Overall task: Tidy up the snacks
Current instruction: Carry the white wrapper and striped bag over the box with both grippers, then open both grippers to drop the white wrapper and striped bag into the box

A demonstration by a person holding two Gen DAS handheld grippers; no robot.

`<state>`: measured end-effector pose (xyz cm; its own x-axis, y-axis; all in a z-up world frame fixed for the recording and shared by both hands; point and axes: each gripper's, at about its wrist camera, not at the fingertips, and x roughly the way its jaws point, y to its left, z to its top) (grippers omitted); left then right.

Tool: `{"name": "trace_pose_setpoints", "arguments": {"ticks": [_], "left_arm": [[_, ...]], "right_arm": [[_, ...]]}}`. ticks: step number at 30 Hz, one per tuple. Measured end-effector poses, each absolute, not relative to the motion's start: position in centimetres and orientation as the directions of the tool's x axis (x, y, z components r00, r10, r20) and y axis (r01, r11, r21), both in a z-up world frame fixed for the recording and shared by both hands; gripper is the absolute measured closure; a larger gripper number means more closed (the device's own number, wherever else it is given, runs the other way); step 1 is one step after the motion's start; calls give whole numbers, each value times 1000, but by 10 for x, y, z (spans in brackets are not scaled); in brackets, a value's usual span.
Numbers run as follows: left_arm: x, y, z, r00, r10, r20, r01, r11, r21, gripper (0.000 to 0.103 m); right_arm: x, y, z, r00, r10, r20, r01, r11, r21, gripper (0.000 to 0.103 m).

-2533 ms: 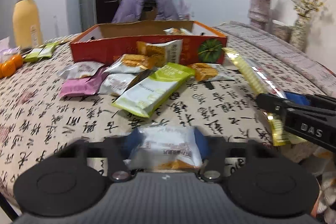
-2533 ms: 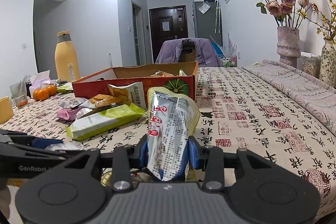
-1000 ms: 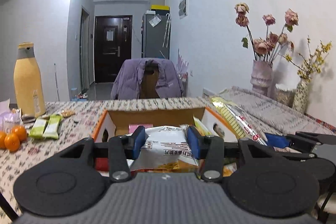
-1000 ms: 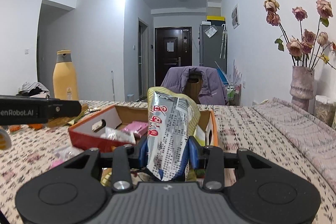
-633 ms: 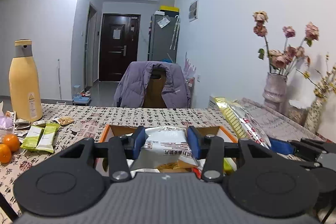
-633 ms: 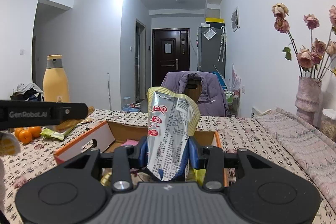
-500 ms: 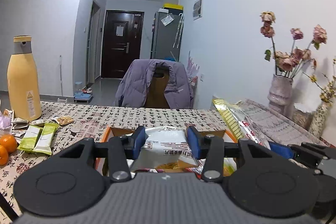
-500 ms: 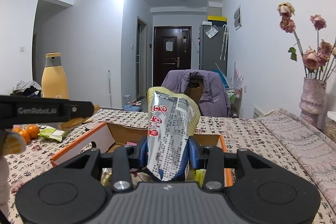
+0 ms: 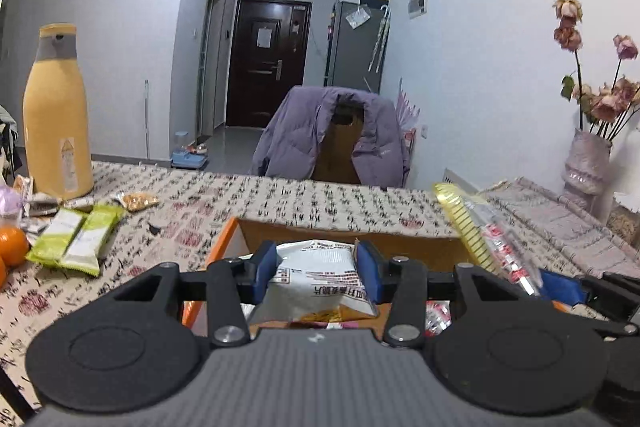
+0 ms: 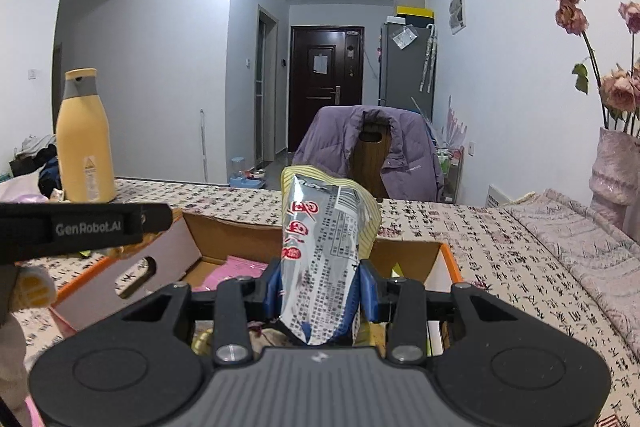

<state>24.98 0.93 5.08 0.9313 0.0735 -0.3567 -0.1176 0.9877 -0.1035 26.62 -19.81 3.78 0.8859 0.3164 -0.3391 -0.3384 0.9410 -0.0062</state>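
My left gripper is shut on a white snack packet and holds it over the near part of the open orange cardboard box. My right gripper is shut on a long silver and yellow snack bag that stands upright between its blue pads, also above the box. Pink packets lie inside the box. In the left wrist view the long bag and the right gripper show at the right. The left gripper's arm crosses the right wrist view's left side.
A tall yellow bottle, green snack bars and oranges sit at the table's left. Vases of dried flowers stand at the right. A chair draped with a purple jacket is behind the table's far edge.
Both grippers have carried their packets forward from the table's near side to above the box. The box now fills the lower middle of both views, and loose snacks have dropped out of sight.
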Motion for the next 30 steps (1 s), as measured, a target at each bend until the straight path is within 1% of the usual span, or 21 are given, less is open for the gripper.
{"name": "trace_pose_setpoints", "arguments": {"ticks": [3, 6, 7, 8, 10, 11, 12, 13, 14, 15, 17, 18, 19, 24, 30], "left_arm": [[254, 12, 44, 925, 71, -373, -113, 989, -94, 58], [256, 15, 39, 921, 62, -383, -106, 990, -94, 58], [257, 15, 37, 920, 58, -388, -103, 990, -96, 57], [258, 15, 36, 917, 56, -394, -102, 990, -96, 57], [258, 16, 33, 914, 60, -402, -108, 989, -98, 52], [258, 18, 32, 913, 65, -402, -116, 988, -103, 51], [258, 19, 32, 914, 68, -400, -120, 987, -108, 48], [257, 20, 32, 915, 66, -398, -121, 986, -116, 43], [256, 21, 31, 918, 65, -391, -124, 984, -125, 28], [254, 22, 31, 921, 71, -382, -130, 983, -132, 12], [251, 23, 32, 929, 93, -359, -150, 979, -136, 0], [249, 24, 33, 935, 100, -341, -156, 978, -140, 0], [247, 24, 32, 938, 103, -332, -158, 977, -144, 0], [250, 23, 33, 932, 113, -345, -171, 975, -142, 0], [247, 22, 38, 936, 129, -328, -185, 971, -148, 0]], "right_arm": [[270, -200, 25, 891, 307, -334, -321, 947, 12, 64], [275, -201, 17, 877, 311, -366, -323, 946, 28, 64], [276, -201, 16, 876, 312, -367, -324, 946, 30, 63], [276, -202, 16, 876, 311, -368, -323, 946, 31, 59], [277, -204, 15, 875, 303, -377, -316, 948, 30, 59], [277, -205, 14, 874, 300, -383, -313, 949, 31, 56], [279, -205, 12, 871, 299, -389, -312, 950, 33, 51], [279, -206, 11, 869, 298, -394, -310, 950, 34, 36], [279, -205, 11, 871, 293, -394, -305, 952, 31, 20], [278, -205, 11, 875, 285, -390, -299, 954, 28, 14], [277, -207, 12, 880, 285, -381, -295, 955, 33, 2], [276, -208, 12, 880, 287, -377, -295, 955, 39, 0], [275, -209, 11, 881, 289, -374, -294, 955, 45, 0], [279, -213, 8, 877, 294, -381, -292, 954, 67, 0], [280, -213, 11, 875, 310, -371, -306, 949, 71, 0]]}}
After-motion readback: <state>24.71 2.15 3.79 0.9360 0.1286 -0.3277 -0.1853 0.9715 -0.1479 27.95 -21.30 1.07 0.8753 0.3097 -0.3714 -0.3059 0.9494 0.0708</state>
